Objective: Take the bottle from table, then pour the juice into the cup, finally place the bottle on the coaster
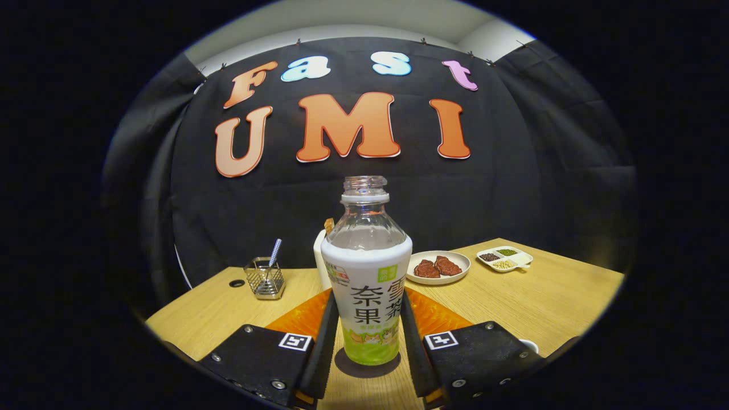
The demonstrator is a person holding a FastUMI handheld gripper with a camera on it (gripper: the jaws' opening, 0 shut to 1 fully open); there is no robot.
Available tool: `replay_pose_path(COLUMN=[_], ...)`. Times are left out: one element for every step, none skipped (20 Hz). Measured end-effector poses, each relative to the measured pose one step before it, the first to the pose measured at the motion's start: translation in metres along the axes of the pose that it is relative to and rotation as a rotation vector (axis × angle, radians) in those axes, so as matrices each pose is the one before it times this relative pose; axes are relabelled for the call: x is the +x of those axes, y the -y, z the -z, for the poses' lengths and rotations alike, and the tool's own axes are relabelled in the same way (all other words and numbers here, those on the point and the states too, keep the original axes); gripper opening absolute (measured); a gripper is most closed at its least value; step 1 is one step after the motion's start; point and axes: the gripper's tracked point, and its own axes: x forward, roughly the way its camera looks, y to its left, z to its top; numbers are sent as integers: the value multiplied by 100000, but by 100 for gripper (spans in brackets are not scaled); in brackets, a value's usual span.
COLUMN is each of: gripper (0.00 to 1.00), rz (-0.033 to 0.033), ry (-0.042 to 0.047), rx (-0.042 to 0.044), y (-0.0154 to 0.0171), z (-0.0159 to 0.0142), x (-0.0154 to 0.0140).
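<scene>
From the camera riding on the claw (367, 336), the bottle (367, 285) stands upright between the two black fingers (319, 341), uncapped, its clear neck empty and the wrapped body below. It sits on a dark round coaster (367, 370) on the wooden bench (541, 302). Both finger pads lie right along the bottle's sides, the left one against the label and the right one the same, so the claw looks clenched on the bottle, though the very line of contact is hard to judge.

An orange mat (302, 319) lies on the bench under and beyond the fingers. Just behind the bottle, a white cup (320, 256) peeks out, mostly hidden. Farther left is a wire-mesh holder (265, 279) with a striped straw. Beyond the bottle to the right sits a round plate (438, 266) with two brown pieces, and further right a small divided dish (504, 258) of beans and grains.
</scene>
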Motion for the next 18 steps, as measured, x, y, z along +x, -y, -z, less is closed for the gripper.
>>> replay_pose_path(gripper=[58,58,58,58,58,58,58,58,58,58,58,60,63,65,67,77,84,93], rz=[8,-240,324,504,-145,-1095,-1141,-697,-357,-322,-327,-39,18,1149,1971,340,-464,-407], ry=[-1254,-1102,-1767,-2148,-1315,-1090,-671,-1049,-915,-779,974,-267,-443,-109,65,470,1259,1489], rx=[-2146,-2437,-2412,-2701,-2450,-1393,-1086,-1066,-1060,-609,90,497,891,770,965,1364,1121,653], y=[-435,-115,-170,47,-178,-448,-446,-245,-311,-49,-251,-22,8,257,482,149,-24,-58], z=[420,498,665,702,479,268,251,372,373,103,-334,48,-25,-70,-276,-367,-543,-615], x=[562,423,344,311,288,281,239,289,231,-52,-160,225,-168,-43,-78,-603,-458,-753])
